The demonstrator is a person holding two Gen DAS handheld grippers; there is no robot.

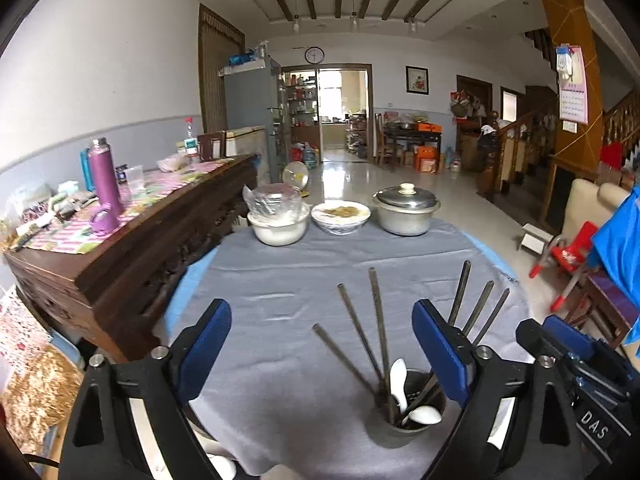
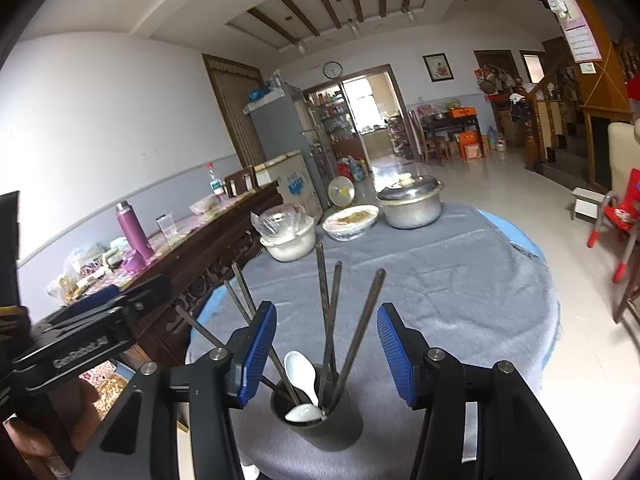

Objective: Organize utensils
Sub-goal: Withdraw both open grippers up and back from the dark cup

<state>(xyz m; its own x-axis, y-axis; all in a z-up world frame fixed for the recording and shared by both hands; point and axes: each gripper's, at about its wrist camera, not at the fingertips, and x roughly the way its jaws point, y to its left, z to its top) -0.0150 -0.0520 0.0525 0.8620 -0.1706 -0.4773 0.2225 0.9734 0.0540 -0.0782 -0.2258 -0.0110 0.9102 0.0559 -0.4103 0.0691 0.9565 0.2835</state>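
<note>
While both jaws are standing apart: I am holding nothing in either hand.
Left hand-held gripper point(image 1: 322, 344): it is gaping wide over the grey cloth, its pads clear of everything.
Right hand-held gripper point(image 2: 326, 354): it is standing about half open, the chopsticks rising between its pads without touching them.
Holder point(image 2: 316, 416): a dark cup is sitting on the near part of the tabletop point(image 2: 460, 280), just below both tools.
Chopsticks point(image 2: 326, 320): six or so dark sticks are fanning out of the cup, leaning on its rim.
Spoons point(image 2: 302, 372): two white ones are lying among the sticks; a third white shape is showing at the bottom edge of the left view, though I cannot tell what it is.
Handling, as I am judging it: the sticks look stiff, light and thin, likely to roll or pivot, so mid-shaft is the place to pinch; the spoons look glazed, slippery and breakable, best taken by the handle.
Far side: two bowls point(image 1: 340, 218) and a lidded pot point(image 1: 406, 210) are standing well apart from the cup.
</note>
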